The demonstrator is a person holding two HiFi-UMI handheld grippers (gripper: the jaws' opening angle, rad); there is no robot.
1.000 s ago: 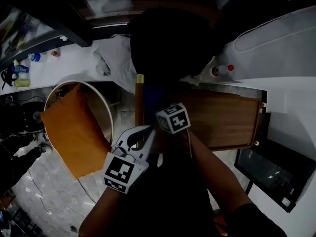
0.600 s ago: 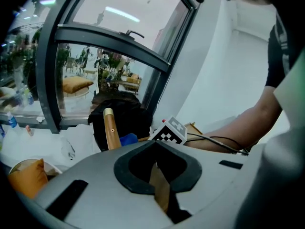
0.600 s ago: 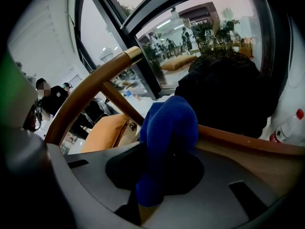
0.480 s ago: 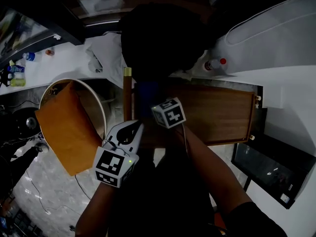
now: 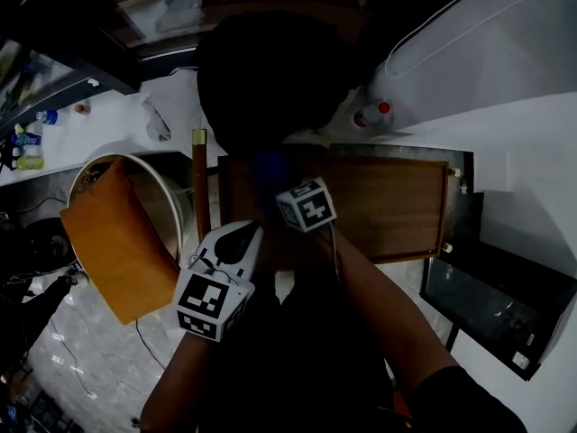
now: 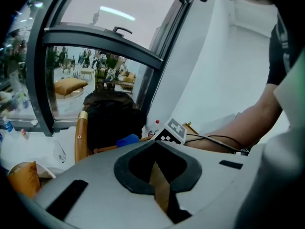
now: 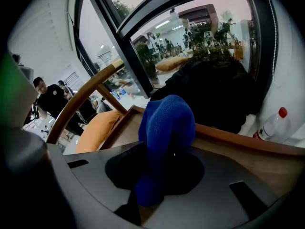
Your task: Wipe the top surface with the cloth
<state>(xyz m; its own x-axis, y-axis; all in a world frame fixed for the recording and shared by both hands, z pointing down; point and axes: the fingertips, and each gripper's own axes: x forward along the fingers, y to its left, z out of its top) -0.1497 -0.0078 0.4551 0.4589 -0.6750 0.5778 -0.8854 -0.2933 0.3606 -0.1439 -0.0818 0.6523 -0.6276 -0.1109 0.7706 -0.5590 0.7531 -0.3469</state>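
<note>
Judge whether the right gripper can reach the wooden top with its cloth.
Probably yes: the right gripper, shut on the cloth, is right above the bare top, with nothing seen between.

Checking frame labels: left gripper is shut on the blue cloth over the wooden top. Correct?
No: it is the right gripper that is shut on the blue cloth over the wooden top, per the right gripper view. The left gripper holds nothing.

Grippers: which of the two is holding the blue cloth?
The right gripper: its jaws are shut on the blue cloth. The left gripper has its jaws together with nothing between them.
</note>
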